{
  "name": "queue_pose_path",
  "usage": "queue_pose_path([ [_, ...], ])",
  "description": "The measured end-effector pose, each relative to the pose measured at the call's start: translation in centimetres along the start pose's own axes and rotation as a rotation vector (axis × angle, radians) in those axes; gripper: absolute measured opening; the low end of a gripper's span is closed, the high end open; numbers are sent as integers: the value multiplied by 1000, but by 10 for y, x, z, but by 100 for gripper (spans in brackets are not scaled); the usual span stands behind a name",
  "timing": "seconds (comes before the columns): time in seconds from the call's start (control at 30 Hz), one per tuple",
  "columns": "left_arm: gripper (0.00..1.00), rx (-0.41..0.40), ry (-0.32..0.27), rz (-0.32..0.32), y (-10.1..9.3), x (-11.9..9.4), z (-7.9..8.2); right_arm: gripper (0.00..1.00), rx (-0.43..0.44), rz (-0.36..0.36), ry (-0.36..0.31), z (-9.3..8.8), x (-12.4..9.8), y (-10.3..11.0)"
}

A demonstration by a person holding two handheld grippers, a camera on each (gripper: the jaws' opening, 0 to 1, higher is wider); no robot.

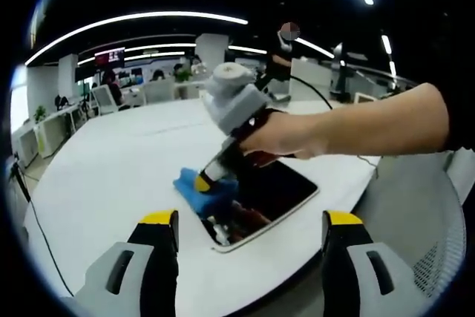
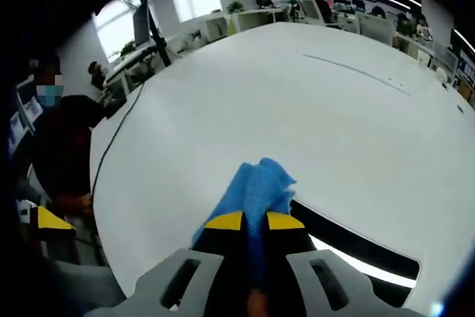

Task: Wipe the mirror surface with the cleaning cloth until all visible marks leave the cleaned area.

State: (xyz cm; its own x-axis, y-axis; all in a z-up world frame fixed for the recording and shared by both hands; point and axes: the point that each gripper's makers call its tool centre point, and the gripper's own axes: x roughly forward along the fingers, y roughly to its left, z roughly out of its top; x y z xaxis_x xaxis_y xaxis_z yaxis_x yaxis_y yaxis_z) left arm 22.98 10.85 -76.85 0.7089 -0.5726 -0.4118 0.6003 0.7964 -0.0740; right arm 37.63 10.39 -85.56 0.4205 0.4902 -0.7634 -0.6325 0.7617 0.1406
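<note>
Across the wide white round tabletop [image 1: 111, 176], which is taking up most of both views, a dark rectangular mirror with a pale frame [image 1: 267, 198] is lying flat near the edge closest to the person. In the right gripper view the same mirror [image 2: 356, 246] is showing as a dark strip with a bright border, running from just beside the gripper toward the lower right.

A blue crumpled cleaning cloth [image 1: 204, 191] is resting on the mirror's left end, partly overhanging onto the tabletop. The right gripper [image 1: 202, 181], grey-bodied with yellow-tipped black jaws, is reaching down into it, held by the person's hand [image 1: 278, 135]. In the right gripper view the right gripper [image 2: 254, 222] is standing with its jaws closed tight on the cloth [image 2: 256, 187], which is bunching up between and ahead of the yellow tips.

The left gripper [image 1: 251, 228] is hanging above the tabletop's near edge with its jaws spread wide apart and holding nothing, the mirror lying just ahead between them.
</note>
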Motion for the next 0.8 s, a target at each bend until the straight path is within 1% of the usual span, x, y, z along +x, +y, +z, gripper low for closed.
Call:
queue_pose_path([
  [0.43,78,4,9,4,1,0,-1,4,-1,22,9,-8,-4,10],
  [0.53,77,16,14,3,0,-1,-2,4,1,28,0,-12,-7,15],
  [0.63,77,-2,10,9,1,-1,-2,4,-2,35,-2,-12,-7,16],
  [0.8,77,13,22,5,0,-1,-3,4,-4,40,-4,-14,-9,18],
])
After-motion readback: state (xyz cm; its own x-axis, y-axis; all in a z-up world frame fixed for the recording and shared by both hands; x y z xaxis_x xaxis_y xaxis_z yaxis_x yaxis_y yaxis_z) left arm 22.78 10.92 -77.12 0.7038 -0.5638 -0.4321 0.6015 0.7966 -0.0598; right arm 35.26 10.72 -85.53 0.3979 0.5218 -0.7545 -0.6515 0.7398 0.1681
